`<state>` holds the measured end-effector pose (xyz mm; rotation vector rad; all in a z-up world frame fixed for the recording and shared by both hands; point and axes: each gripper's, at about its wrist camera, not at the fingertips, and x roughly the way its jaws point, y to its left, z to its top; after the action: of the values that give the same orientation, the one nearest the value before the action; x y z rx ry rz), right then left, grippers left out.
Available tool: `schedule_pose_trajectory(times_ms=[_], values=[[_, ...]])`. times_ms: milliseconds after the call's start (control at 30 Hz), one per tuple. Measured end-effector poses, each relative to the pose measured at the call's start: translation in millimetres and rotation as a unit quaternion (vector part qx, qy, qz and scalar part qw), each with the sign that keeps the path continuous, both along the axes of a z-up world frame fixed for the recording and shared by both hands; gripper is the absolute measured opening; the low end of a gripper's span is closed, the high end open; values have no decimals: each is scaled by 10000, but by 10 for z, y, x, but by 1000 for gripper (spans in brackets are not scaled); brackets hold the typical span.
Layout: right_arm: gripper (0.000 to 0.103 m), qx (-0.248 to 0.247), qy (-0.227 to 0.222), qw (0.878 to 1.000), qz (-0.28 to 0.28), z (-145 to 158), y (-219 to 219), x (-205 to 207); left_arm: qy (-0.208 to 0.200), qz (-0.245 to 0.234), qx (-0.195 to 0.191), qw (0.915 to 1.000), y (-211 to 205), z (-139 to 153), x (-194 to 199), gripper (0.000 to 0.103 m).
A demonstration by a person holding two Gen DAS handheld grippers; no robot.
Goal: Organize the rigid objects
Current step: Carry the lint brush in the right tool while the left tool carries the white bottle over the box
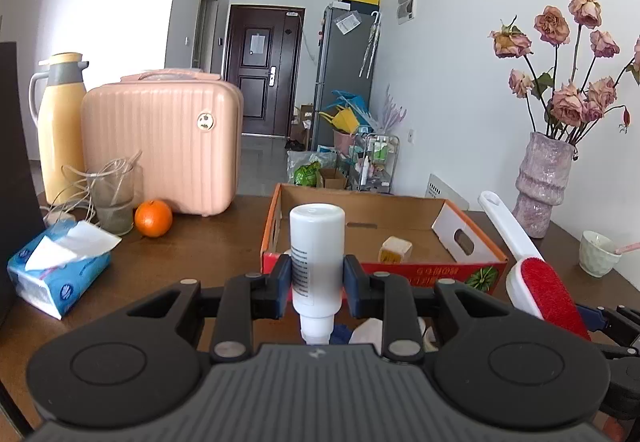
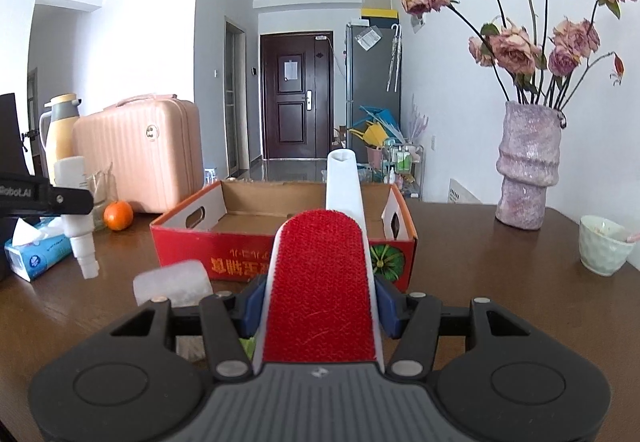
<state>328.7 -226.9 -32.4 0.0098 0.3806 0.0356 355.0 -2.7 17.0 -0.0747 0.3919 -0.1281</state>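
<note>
Left tongs (image 1: 316, 284) clamp a light, slick white bottle (image 1: 317, 254) mid-body; right tongs (image 2: 320, 312) clamp a stiff lint brush (image 2: 320, 282) at its head.

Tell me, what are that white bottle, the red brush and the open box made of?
White bottle: probably plastic, smooth and matte, with a printed label. Red brush: a white, plastic-looking handle with a fuzzy red fabric pad, likely a lint brush. Open box: corrugated cardboard, raw brown inside, printed red outside.

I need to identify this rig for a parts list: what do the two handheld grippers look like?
Both match: left gripper and right gripper have black linkage arms with silver rivets, blue finger pads, and a ribbed grey housing with a small logo. White lettering marks the left one's side.
</note>
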Motion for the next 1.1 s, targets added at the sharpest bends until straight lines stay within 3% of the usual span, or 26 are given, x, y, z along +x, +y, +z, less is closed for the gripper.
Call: schedule_pose_trajectory(times_ms=[500,1100], values=[[55,17,-279,9996,23,237,86,438,-32,-39,-175,9998,-182,129,511,28],[55,153,-203,9995,-166,200,35,1225,-11,-23,-164,9999,-320,84,1230,28]])
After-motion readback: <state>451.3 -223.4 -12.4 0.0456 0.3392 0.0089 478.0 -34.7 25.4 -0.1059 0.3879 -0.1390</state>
